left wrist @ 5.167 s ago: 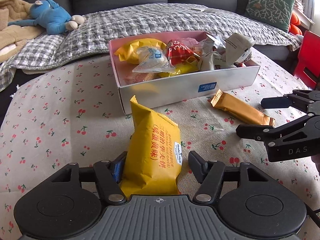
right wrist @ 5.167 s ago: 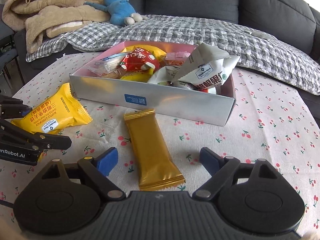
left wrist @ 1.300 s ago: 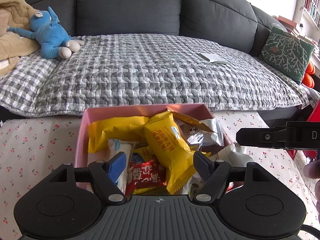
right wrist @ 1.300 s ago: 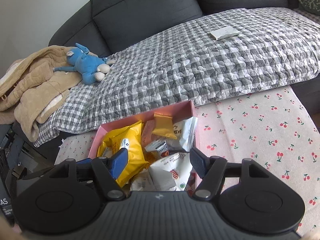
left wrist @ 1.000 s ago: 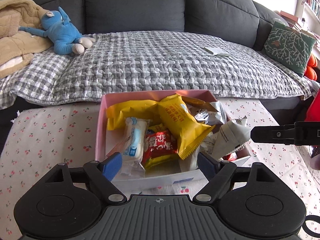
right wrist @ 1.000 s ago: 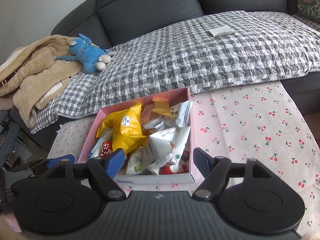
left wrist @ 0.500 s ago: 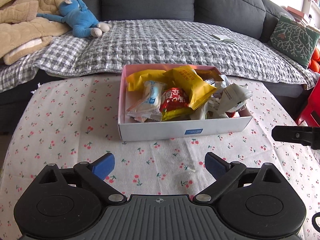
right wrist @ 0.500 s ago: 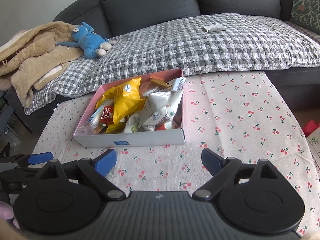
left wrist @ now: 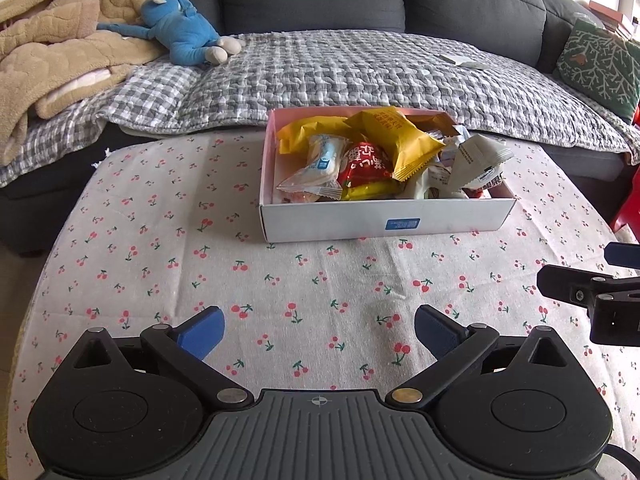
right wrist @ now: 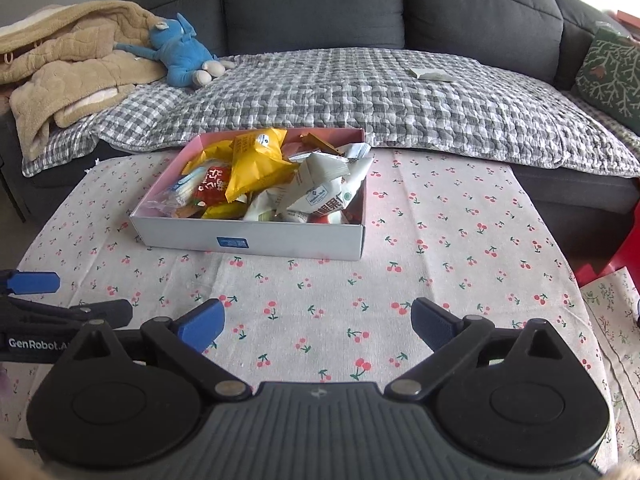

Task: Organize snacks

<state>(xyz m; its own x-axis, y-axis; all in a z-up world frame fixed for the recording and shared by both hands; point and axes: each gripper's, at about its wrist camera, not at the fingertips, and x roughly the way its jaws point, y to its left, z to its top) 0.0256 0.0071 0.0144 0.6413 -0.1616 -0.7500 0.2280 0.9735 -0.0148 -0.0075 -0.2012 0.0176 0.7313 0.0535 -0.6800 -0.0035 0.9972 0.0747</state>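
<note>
A white box with a pink inside stands on the cherry-print tablecloth and is filled with several snack packets. A yellow packet lies on top, beside a red one and white ones. My left gripper is open and empty, low over the cloth in front of the box. My right gripper is open and empty, also in front of the box. Each gripper shows at the edge of the other's view, the right one and the left one.
A dark sofa with a grey checked quilt runs behind the table. A blue plush toy, a tan blanket and a green cushion lie on it. A red object stands at the table's right.
Both grippers have let go of their snacks into the box and pulled back from over it toward the table's near side. Both are wide open now.
</note>
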